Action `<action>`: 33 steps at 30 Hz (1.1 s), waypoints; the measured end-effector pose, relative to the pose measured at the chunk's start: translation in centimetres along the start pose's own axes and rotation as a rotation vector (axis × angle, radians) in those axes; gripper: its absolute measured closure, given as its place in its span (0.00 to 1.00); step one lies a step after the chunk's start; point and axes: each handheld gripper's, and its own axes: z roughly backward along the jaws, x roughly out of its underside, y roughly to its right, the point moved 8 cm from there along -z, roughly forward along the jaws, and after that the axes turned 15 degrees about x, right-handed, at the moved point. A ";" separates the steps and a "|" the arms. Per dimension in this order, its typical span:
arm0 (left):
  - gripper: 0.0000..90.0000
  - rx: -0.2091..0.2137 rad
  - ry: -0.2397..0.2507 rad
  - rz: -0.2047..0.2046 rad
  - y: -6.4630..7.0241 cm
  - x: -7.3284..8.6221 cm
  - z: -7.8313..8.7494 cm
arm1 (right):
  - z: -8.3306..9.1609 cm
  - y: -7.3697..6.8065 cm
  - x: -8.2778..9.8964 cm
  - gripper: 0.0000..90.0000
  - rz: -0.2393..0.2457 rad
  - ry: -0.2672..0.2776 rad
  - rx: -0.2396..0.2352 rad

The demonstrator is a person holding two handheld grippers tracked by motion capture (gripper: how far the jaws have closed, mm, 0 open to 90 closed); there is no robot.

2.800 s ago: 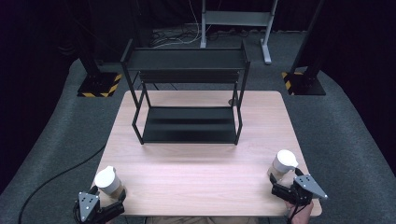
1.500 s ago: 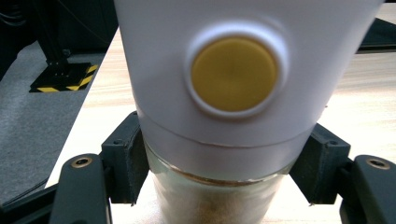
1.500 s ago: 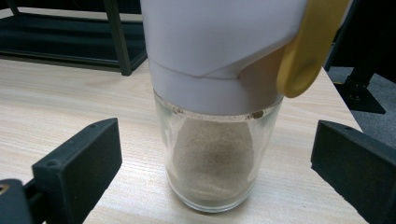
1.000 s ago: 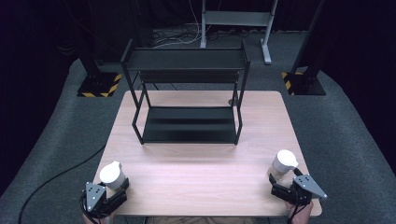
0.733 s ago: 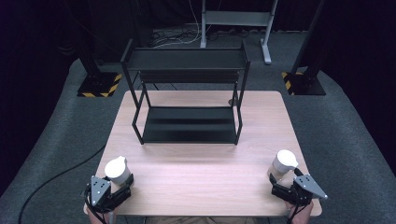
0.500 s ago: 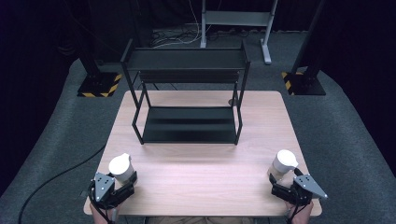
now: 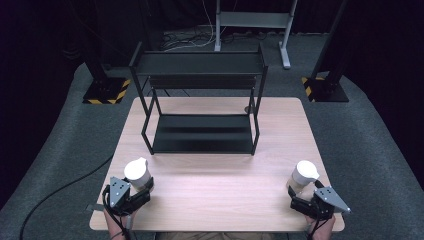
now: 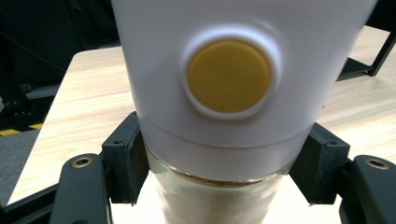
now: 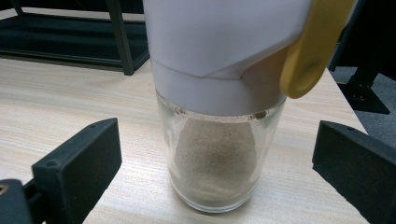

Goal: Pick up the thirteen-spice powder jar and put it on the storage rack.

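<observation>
Left gripper [image 7: 131, 190]: clamped on the left jar [image 7: 137, 172], pads pressed against the glass just under the white lid [image 8: 233, 70]; grip low on the neck, probably so the lid's lip stops the jar slipping down.
Left jar: near the table's front left corner, upright, yellow button [image 8: 229, 74] turned toward the gripper's camera; whether lifted clear of the wood or resting on it, hard to tell.
Right gripper [image 7: 312, 200]: jaws spread wide on either side of the right jar [image 9: 219, 154], pads well clear of the glass; looks poised for a matching grip, not yet taken.
Right jar: standing upright on the table [image 7: 215, 200] near the front right corner, pale powder inside, yellow flap [image 9: 313, 42] on the lid.
Rack [image 7: 200, 100]: black two-tier shelf at the far half of the table, open toward the person, both tiers bare; likely destination for both jars.
Symmetry: one jar per hand, each at its own side, so neither arm crosses the other.
</observation>
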 end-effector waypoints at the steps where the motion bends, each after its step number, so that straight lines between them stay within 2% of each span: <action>1: 0.33 0.002 0.001 0.002 0.0 0.0 -0.2 | 0.0 0.0 0.0 0.01 0.000 0.002 0.001; 4: 0.33 0.012 0.003 0.008 0.0 -0.2 -0.6 | 0.0 0.0 0.0 0.01 0.002 -0.003 -0.001; 15: 0.33 0.043 -0.005 -0.012 0.2 -1.0 -1.7 | 0.0 0.0 0.0 0.01 -0.001 0.000 0.003; 23: 0.33 0.049 0.008 -0.029 0.2 -1.5 -2.2 | 0.0 -0.1 -0.1 0.01 0.004 -0.006 0.000; 33: 0.33 0.072 0.013 -0.030 -0.2 -2.2 -3.2 | 0.0 -0.1 -0.1 0.01 0.007 -0.004 0.004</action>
